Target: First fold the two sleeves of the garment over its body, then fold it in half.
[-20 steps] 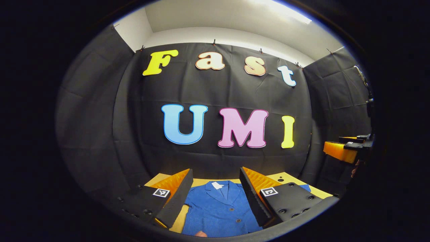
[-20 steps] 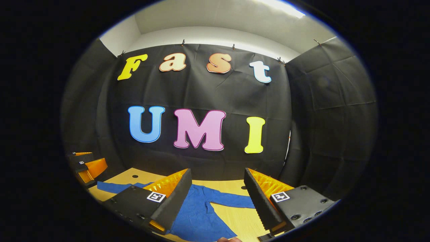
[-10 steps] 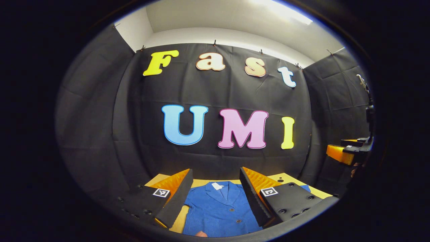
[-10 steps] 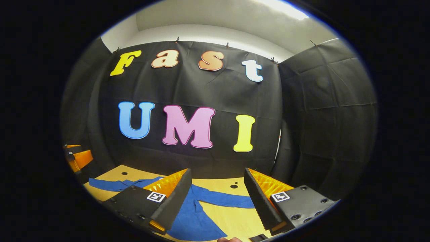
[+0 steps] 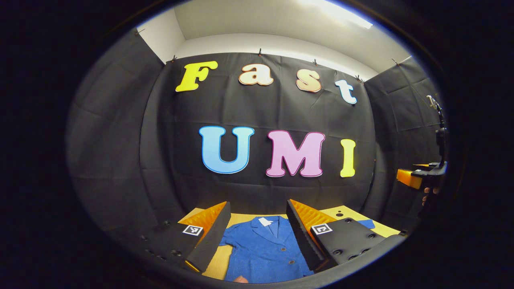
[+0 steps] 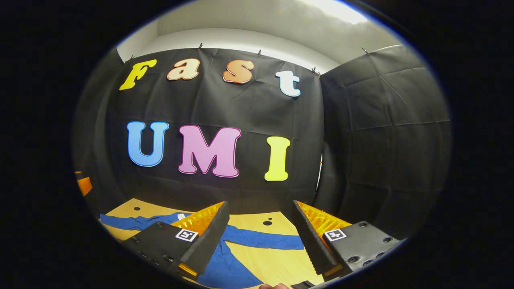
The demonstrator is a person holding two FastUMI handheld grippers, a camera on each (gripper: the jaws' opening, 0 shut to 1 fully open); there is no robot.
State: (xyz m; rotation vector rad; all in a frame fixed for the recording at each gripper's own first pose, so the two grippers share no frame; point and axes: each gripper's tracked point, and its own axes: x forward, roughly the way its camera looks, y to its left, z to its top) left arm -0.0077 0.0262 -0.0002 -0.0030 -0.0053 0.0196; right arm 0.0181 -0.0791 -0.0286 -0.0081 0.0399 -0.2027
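A blue buttoned jacket (image 5: 261, 251) lies flat on the wooden table (image 5: 245, 218), collar towards the wall. My left gripper (image 5: 258, 204) hovers open above it, the collar and chest showing between its fingers. In the right gripper view the jacket (image 6: 225, 267) has one sleeve (image 6: 267, 240) stretched out across the table. My right gripper (image 6: 260, 204) is open above that sleeve, holding nothing. The right gripper (image 5: 417, 176) also shows at the far right of the left gripper view, held by a hand (image 5: 425, 194). A part of the left gripper (image 6: 83, 185) sits at the left edge of the right gripper view.
The table (image 6: 281, 261) has small round holes (image 6: 267, 222) near the back. Black cloth walls close the booth behind and on both sides. The other sleeve (image 6: 128, 222) lies spread to the left.
The right gripper has swung to the right, so the outstretched sleeve now lies between its fingers and the left gripper has slid to its view's edge. The left gripper barely shifted.
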